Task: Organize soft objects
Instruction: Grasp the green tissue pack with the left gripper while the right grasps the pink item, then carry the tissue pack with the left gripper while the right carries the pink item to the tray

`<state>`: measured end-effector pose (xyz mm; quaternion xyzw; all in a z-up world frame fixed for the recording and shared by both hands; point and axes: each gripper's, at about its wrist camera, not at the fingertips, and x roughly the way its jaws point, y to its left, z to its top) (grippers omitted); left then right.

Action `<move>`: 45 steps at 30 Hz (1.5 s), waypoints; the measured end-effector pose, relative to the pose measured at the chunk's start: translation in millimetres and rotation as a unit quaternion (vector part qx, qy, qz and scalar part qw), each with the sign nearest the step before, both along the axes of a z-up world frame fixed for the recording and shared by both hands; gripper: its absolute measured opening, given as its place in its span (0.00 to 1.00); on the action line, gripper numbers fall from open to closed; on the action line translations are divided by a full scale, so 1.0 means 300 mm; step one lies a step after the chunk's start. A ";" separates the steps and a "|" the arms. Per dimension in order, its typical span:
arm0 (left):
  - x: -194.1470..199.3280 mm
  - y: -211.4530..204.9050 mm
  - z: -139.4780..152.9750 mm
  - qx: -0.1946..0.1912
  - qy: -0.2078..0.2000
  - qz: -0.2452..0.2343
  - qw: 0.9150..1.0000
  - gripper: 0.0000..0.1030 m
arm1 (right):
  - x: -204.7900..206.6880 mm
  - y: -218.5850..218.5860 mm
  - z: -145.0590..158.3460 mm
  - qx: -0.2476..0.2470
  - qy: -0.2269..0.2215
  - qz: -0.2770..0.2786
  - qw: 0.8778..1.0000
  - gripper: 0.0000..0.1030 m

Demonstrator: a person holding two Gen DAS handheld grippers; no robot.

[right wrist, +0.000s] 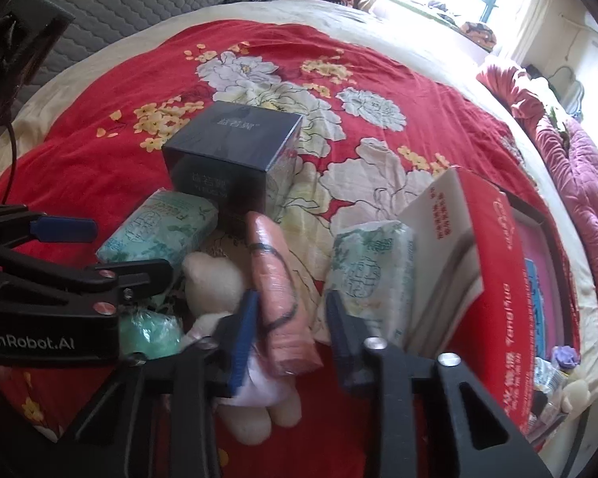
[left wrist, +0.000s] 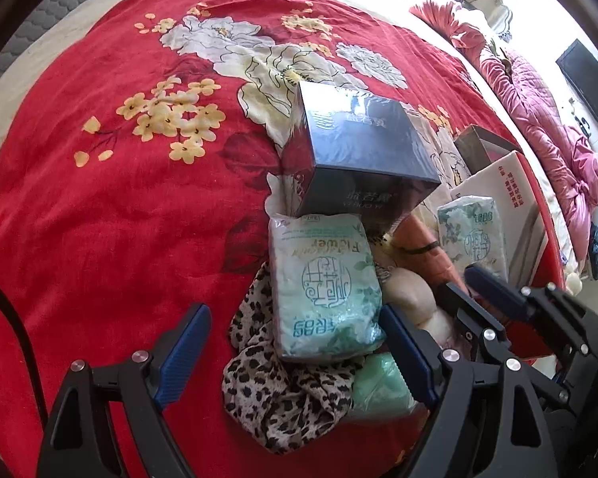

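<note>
Right now the step looks like picking one soft thing out of the pile on the bed. Closest in, the right gripper (right wrist: 292,296) has its jaws pulled in narrow around a long pink toy (right wrist: 277,271). The toy lies between them, but I cannot tell if the pads really squeeze it. A white teddy bear (right wrist: 215,279) lies just beside the toy, partly under one finger.

The left gripper (left wrist: 295,310) is spread wide and holds nothing. It hangs over a green tissue pack (left wrist: 323,286). The pack rests on a spotted cloth (left wrist: 275,390), with a small green bag (left wrist: 378,382) next to it.

Next, I think the right gripper needs a firm pinch on the toy, then a straight lift, so the bear is not dragged along.

A bit farther, a second tissue pack (right wrist: 372,279) leans on a red box (right wrist: 494,263). A dark box (left wrist: 358,139) stands behind the pile. Farthest is the red flower blanket (left wrist: 119,219).
</note>
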<state>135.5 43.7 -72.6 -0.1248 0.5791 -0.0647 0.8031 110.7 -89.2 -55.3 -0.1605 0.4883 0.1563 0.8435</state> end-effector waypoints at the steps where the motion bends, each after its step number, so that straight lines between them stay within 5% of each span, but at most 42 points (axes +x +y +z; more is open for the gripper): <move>1: 0.003 0.000 -0.002 -0.002 0.001 0.001 1.000 0.84 | 0.000 -0.003 0.001 0.006 0.000 -0.002 1.000 0.17; 3: 0.008 -0.004 -0.008 -0.007 0.000 0.002 1.000 0.83 | 0.001 -0.022 0.008 0.032 0.006 -0.007 0.999 0.17; 9: 0.010 -0.017 -0.003 -0.034 -0.014 -0.003 0.999 0.51 | 0.004 -0.080 0.037 0.094 0.014 -0.032 0.995 0.17; 23: -0.043 0.113 0.072 -0.109 -0.060 0.029 0.992 0.47 | -0.021 -0.144 0.108 0.164 0.005 -0.045 0.985 0.17; 45: -0.144 0.013 0.243 -0.034 -0.103 0.010 0.994 0.47 | -0.083 -0.202 0.229 0.209 -0.026 -0.054 0.976 0.17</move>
